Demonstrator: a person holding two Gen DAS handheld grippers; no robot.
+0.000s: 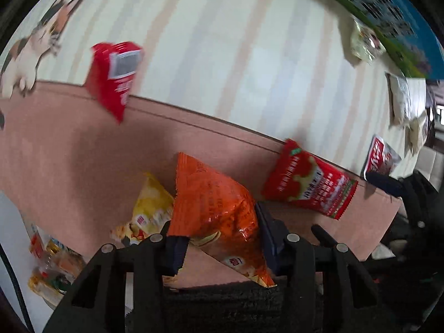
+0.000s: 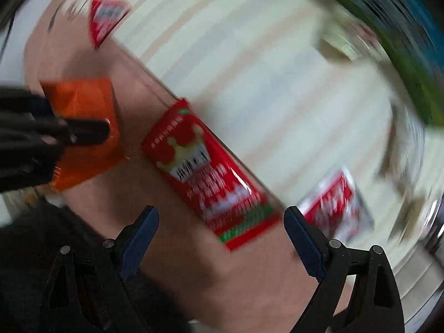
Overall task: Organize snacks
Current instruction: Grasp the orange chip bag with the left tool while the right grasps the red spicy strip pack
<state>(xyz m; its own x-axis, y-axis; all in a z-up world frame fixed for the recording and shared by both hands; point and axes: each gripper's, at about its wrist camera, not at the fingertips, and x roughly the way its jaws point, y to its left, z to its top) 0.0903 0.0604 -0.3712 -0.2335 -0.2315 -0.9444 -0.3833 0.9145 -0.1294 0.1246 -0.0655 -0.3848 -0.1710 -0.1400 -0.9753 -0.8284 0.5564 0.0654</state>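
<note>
My left gripper [image 1: 219, 230] is shut on an orange snack bag [image 1: 216, 211] and holds it above the pink band of the tablecloth. The same bag [image 2: 83, 136] and the left gripper [image 2: 83, 131] show at the left of the right wrist view. My right gripper [image 2: 222, 222] is open and empty, with a long red snack packet [image 2: 208, 172] lying just ahead between its fingers. That red packet [image 1: 308, 186] lies right of the orange bag. A yellow snack bag [image 1: 149, 211] lies behind the orange bag on its left.
A red packet [image 1: 115, 77] lies at the far left and a red-and-white one [image 1: 380, 156] at the right. Pale packets [image 1: 363, 41] lie by a green-blue mat edge [image 1: 388, 19]. Several wrapped snacks [image 1: 52, 266] sit at lower left. The cloth [image 1: 222, 55] is striped cream with a cat print.
</note>
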